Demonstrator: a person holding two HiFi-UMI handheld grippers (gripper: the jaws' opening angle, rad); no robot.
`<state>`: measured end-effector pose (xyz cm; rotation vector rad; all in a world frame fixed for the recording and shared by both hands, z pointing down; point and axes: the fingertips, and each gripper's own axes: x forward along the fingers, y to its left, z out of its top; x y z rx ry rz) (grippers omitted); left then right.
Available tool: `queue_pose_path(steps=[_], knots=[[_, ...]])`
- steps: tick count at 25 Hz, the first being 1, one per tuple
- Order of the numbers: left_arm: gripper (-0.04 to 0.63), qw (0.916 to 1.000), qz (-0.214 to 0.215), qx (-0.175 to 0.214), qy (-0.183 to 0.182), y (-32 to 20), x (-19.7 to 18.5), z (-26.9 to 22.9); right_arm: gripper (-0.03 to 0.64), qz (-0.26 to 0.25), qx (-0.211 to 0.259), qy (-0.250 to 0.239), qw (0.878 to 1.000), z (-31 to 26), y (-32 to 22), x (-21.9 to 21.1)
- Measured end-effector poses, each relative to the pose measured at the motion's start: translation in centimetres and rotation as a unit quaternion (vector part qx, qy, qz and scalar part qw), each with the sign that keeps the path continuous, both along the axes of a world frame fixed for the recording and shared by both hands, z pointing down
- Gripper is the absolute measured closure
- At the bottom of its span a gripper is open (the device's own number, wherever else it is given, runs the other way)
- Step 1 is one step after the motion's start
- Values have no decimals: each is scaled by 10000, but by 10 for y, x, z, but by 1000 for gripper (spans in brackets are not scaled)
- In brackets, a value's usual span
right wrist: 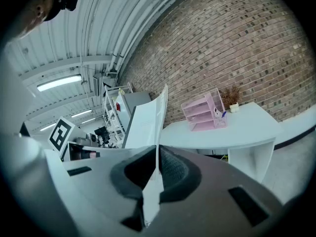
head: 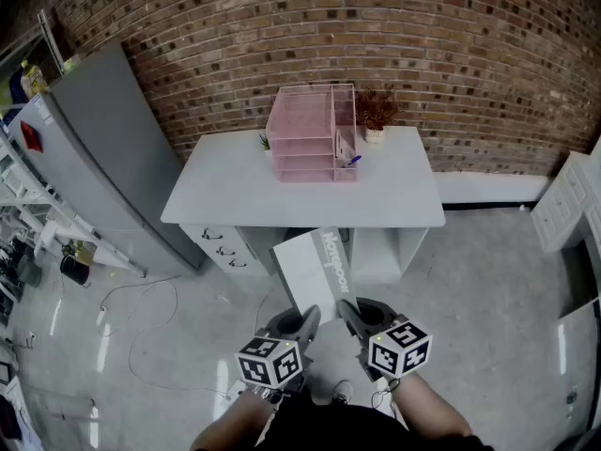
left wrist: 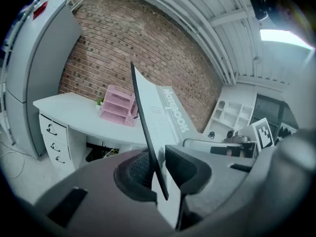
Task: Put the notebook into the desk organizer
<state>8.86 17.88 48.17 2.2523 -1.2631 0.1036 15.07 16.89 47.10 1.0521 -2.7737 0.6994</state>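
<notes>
I hold a grey-white notebook with dark lettering in the air in front of the desk, tilted up, with both grippers on its near edge. My left gripper is shut on its left corner, and in the left gripper view the notebook stands edge-on between the pads of that gripper. My right gripper is shut on the right corner, where the notebook rises thin from that gripper. The pink desk organizer stands at the back of the white desk, well beyond the notebook.
A small potted dried plant stands beside the organizer against the brick wall. A tall grey cabinet is left of the desk, and a white drawer unit is at the right. Cables lie on the shiny floor.
</notes>
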Motion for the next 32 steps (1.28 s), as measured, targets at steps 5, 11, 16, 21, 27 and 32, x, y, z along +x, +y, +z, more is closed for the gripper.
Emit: queue_pose_path(steps=[5, 11, 16, 21, 27, 32], knots=[[540, 10000, -2, -6, -8, 1, -3, 2, 601, 7, -17, -2, 10000, 3, 1, -3], [540, 10000, -10, -25, 8, 0, -8, 4, 597, 39, -93, -108, 9999, 5, 0, -7], [540, 10000, -16, -77, 43, -5, -16, 5, 597, 33, -143, -100, 9998, 6, -5, -15], [540, 9999, -5, -132, 71, -15, -28, 9, 597, 25, -216, -76, 9997, 10, -16, -27], [540, 9997, -1, -202, 136, -34, -48, 15, 598, 32, -299, -18, 9995, 15, -35, -47], [540, 9995, 53, -233, 218, -54, -68, 17, 598, 76, -358, 37, 9993, 17, -55, -68]])
